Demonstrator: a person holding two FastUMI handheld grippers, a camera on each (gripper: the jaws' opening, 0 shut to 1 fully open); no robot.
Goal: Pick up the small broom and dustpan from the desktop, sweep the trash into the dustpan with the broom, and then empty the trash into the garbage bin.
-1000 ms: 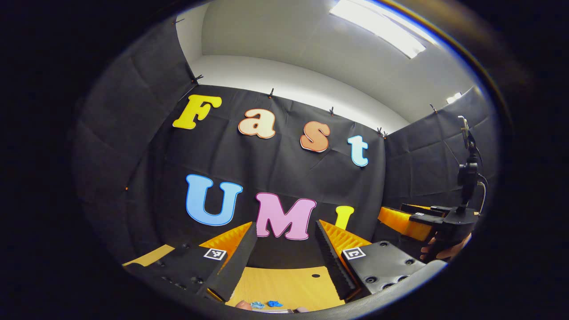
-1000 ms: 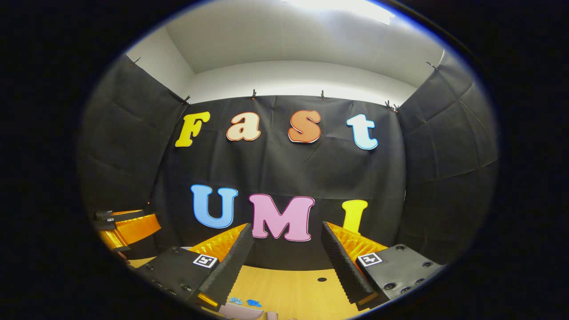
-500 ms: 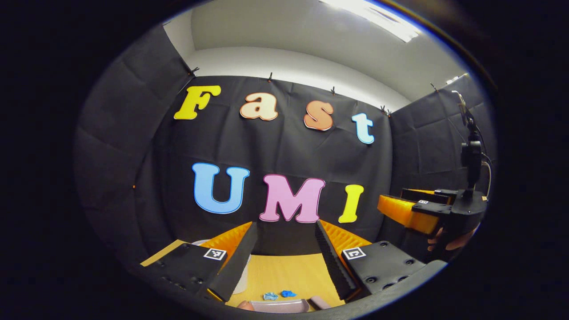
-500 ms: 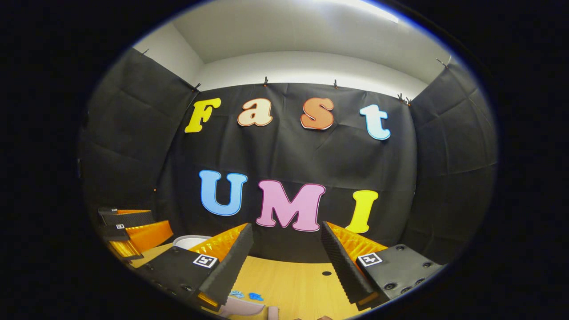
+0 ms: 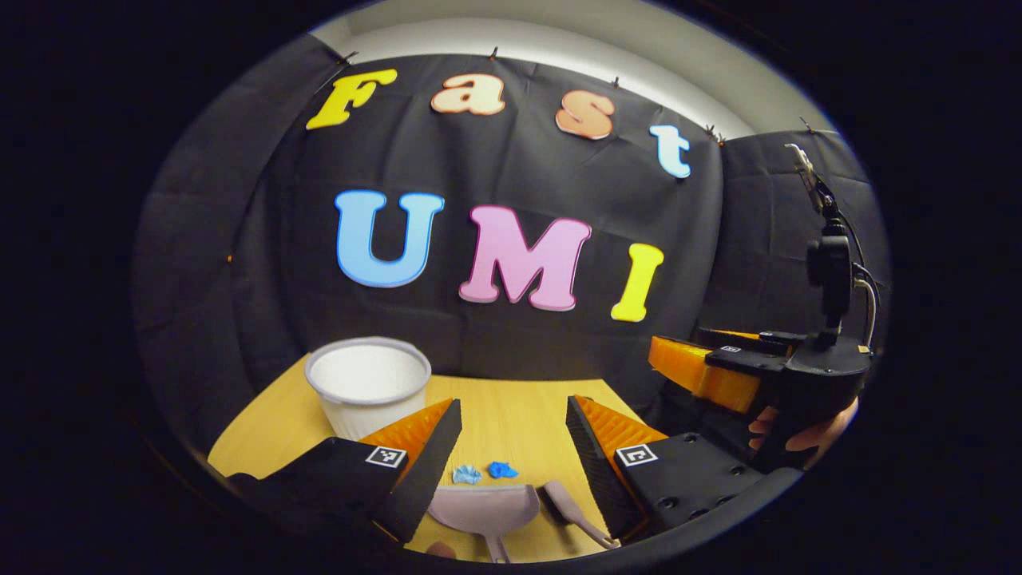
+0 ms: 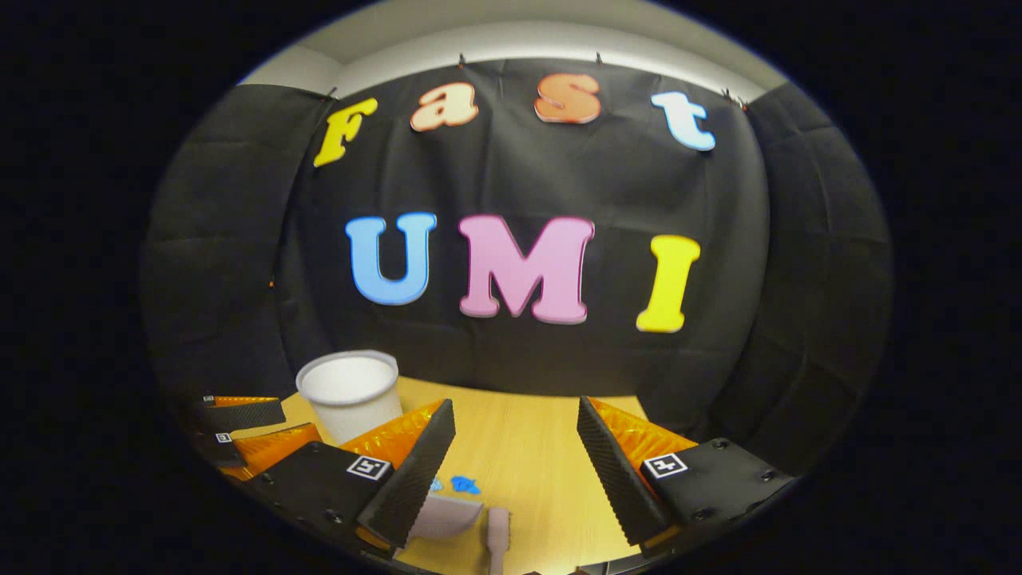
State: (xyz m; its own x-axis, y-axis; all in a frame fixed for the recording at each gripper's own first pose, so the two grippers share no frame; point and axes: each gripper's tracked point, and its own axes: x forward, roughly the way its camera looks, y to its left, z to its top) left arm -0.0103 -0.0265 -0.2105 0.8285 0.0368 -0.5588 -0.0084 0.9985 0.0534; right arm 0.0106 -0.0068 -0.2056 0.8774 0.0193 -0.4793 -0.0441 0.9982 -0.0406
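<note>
A pale pink dustpan [image 5: 481, 506] lies on the wooden desktop [image 5: 511, 415] with a small pale pink broom [image 5: 568, 508] just right of it. Two blue scraps of trash [image 5: 484, 472] lie just beyond the pan. A white garbage bin [image 5: 367, 385] stands at the back left. My left gripper [image 5: 512, 417] hangs open above the pan with nothing between its fingers. In the right gripper view my right gripper [image 6: 515, 417] is open too, above the dustpan [image 6: 444, 514], broom [image 6: 498, 533], blue trash [image 6: 457, 484] and bin [image 6: 350, 390].
The right gripper [image 5: 722, 369], held by a hand [image 5: 798, 435], shows at the right of the left gripper view. The left gripper [image 6: 243, 438] shows at the lower left of the right gripper view. The booth's black cloth wall closes off the desk's far edge.
Both grippers have tilted downward, so the wall slid up and the desktop, bin, dustpan and broom came into sight. Both stay open.
</note>
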